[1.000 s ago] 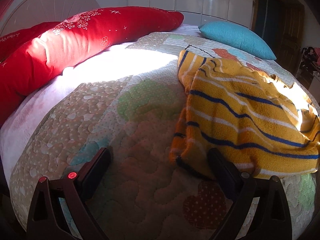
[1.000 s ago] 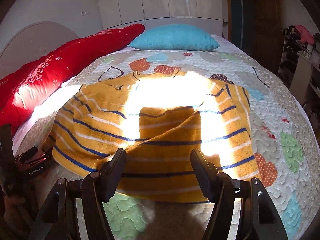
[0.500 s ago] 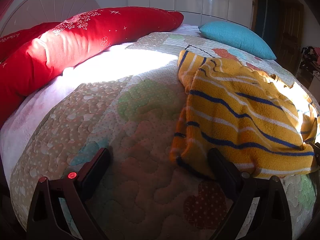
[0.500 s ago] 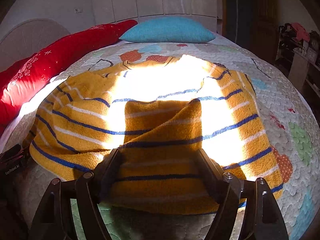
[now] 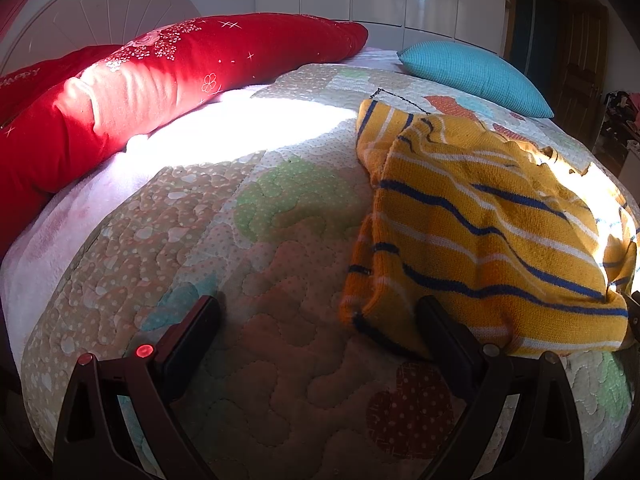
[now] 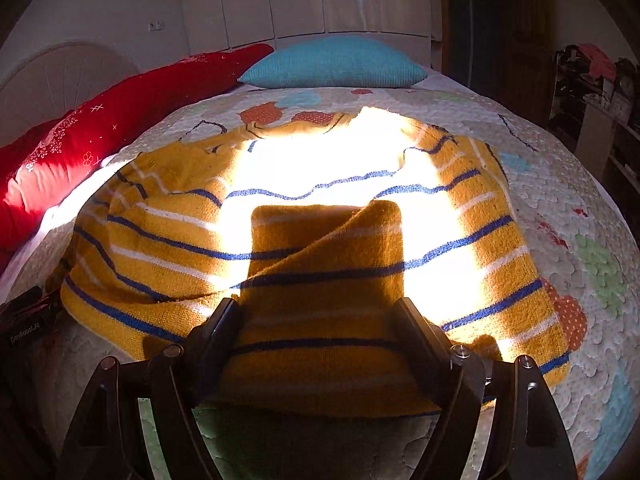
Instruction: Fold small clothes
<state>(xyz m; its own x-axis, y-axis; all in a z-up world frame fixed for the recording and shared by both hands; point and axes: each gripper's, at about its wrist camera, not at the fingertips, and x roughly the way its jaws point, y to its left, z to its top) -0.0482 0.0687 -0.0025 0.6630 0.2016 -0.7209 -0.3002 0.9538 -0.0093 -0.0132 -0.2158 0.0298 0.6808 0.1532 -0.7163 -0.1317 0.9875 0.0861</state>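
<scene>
**Operator:** Right wrist view has the yellow striped sweater spread across the middle of the quilted bed, its hem along the near edge. My right gripper has its jaws spread wide over the hem, cloth lying between them, nothing pinched yet.

**Partner:** And the left?

**Operator:** My left gripper is just as wide and holds nothing. Its right finger sits right at the sweater's near left corner; its left finger is over bare quilt.

**Partner:** How would you take the fold?

**Operator:** I judge the step is gripping the hem. I'd shift left so that corner falls between the fingers, close both on the full thickness, lift evenly and carry the hem toward the blue pillow end. A flap already lies folded in the middle, so I'd keep the lift low. Glare hides the collar; I can't tell how it lies.
</scene>
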